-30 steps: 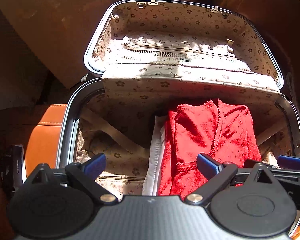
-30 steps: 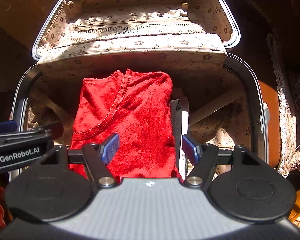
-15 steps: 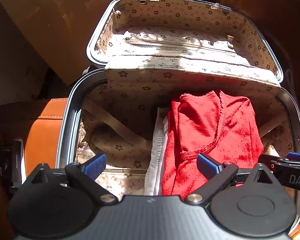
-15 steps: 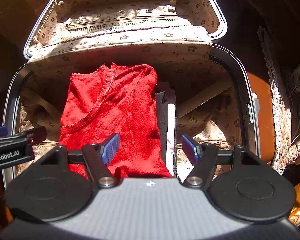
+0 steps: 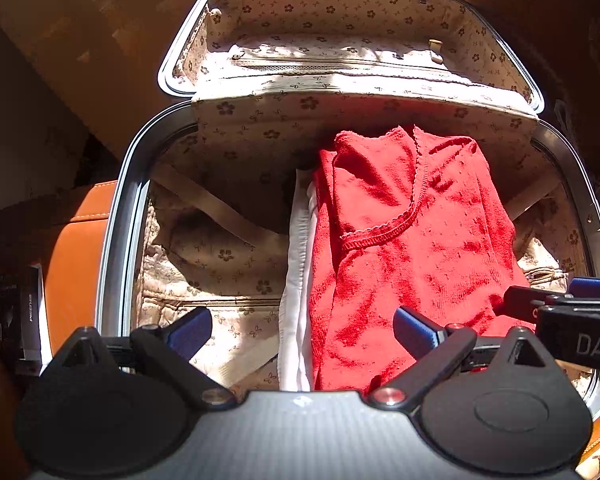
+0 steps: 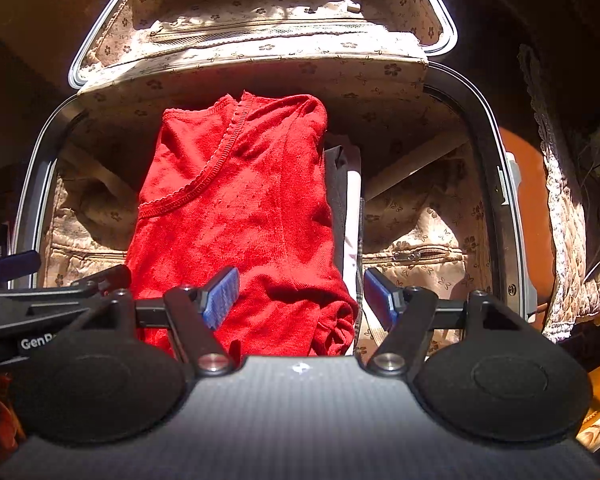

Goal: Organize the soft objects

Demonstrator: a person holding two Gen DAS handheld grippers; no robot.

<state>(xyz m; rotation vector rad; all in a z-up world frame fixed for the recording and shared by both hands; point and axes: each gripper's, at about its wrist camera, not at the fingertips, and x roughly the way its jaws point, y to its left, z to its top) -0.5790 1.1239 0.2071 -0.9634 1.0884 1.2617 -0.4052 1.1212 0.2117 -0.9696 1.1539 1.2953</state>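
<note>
A folded red knit garment [image 5: 412,248] [image 6: 236,208] lies in the open suitcase [image 5: 116,248] [image 6: 480,140], on top of a folded white cloth [image 5: 298,280] whose edge shows beside it. In the right wrist view a dark and white stack [image 6: 346,208] shows under the garment's right side. My left gripper [image 5: 302,330] is open above the near edge of the garment and white cloth, holding nothing. My right gripper [image 6: 300,294] is open over the garment's near right corner, also holding nothing. The right gripper's fingers [image 5: 540,304] enter the left wrist view from the right.
The suitcase lid [image 5: 340,28] stands raised at the back, lined in flowered beige fabric with a zip pocket. Beige straps [image 5: 220,208] cross the case floor. An orange leather surface [image 5: 76,248] lies left of the case; a quilted cloth [image 6: 560,208] hangs at the right.
Both grippers have drawn nearer to and lower over the suitcase; the red garment fills more of each view. Both stay open, and the garment has not moved.
</note>
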